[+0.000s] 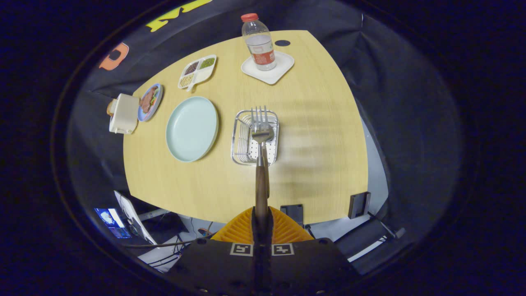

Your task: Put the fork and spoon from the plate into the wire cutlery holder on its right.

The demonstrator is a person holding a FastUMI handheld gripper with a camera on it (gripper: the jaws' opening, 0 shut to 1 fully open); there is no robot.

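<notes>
Both fingers of the gripper (261,222) clamp the wooden-handled steel fork (261,135), held above the square wire cutlery holder (243,142) just ahead. Tilt the tines down into it before releasing.

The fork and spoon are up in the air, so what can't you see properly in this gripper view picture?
- Spoon: the fork lies over it, so its bowl is mostly hidden; both handles merge between the gripper fingers.
- Wire cutlery holder: the cutlery hides part of its inside.
- Divided snack tray: too small to tell the foods.
- Bottle label: too small.
- Cream box beyond the plate: too small to identify.
</notes>
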